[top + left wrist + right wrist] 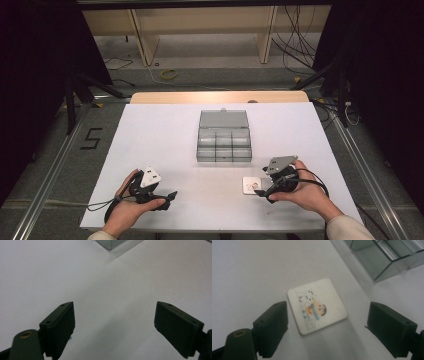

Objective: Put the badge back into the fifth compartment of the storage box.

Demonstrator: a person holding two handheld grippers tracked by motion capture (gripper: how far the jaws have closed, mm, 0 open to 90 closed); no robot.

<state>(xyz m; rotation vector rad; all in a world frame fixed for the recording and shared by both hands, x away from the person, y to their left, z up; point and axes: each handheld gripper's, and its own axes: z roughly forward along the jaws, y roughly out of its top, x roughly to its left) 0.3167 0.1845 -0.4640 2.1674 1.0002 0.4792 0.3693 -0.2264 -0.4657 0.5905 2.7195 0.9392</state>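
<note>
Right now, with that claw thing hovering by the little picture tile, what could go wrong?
The tile lies flat on the white table, so the open right gripper may slide over its thin edge or push it away rather than lift it. It also sits skewed between the jaws, so closing could spin it. The clear compartment box stands just behind, so a shoved tile might knock against it.

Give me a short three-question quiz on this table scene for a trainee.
1. True or false: the right gripper is shut on the square tile.
2. Which gripper has the tile between its jaws: A left, B right?
3. Fill in: the clear compartment box has its lid ____.

Key: 1 false, its jaws stand open on either side of the tile, which lies flat on the white table. 2 B. 3 open.
</note>
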